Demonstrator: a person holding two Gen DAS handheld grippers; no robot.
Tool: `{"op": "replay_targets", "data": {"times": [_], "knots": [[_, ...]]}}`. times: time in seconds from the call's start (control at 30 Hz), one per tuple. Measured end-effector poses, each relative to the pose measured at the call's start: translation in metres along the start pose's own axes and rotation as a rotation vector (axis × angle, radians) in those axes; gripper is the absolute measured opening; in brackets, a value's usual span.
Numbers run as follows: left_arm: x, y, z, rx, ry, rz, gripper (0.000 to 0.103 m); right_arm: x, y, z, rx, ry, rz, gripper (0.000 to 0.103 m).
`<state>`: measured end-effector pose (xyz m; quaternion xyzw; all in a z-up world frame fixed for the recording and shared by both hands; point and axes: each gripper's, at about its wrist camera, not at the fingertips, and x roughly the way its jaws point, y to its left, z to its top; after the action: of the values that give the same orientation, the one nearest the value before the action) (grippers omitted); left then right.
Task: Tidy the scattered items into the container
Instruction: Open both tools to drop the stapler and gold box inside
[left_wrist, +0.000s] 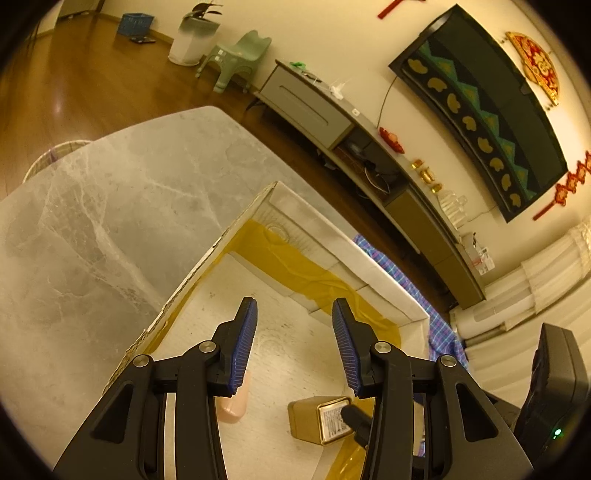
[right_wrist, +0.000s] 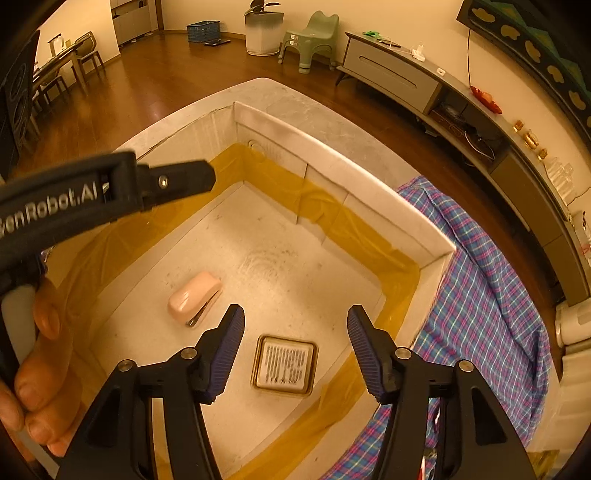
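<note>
Right gripper (right_wrist: 295, 349) fingers spread at frame bottom above a square tin (right_wrist: 284, 365); a pink stapler (right_wrist: 194, 300) lies left-centre inside the white box (right_wrist: 369, 177).

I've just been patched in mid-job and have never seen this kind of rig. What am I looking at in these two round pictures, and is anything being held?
There is no robot arm here. A person holds a two-finger claw in each hand, and each claw carries a wide-angle camera looking forward along its fingers, which is why the pictures are round and bent.

One picture is from the left claw, the other from the right claw. In the right one the left claw also shows, with the hand gripping its handle.

Both look down into a white box patched with yellow tape, standing on a grey marble table. Inside it lie a pink stapler and a small gold tin with a printed label. A checked cloth lies beside the box.

Both claws stand open with nothing between their fingers.
</note>
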<state>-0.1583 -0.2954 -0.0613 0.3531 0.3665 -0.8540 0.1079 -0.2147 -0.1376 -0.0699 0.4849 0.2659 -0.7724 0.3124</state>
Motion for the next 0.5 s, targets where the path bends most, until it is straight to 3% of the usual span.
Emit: {"op": "replay_targets", "data": {"times": [0.5], "knots": [[-0.026, -0.011, -0.018, 0.077, -0.043, 0.051, 0.045, -0.039, 0.024, -0.033, -0.008, -0.015, 0.030, 0.063]]}}
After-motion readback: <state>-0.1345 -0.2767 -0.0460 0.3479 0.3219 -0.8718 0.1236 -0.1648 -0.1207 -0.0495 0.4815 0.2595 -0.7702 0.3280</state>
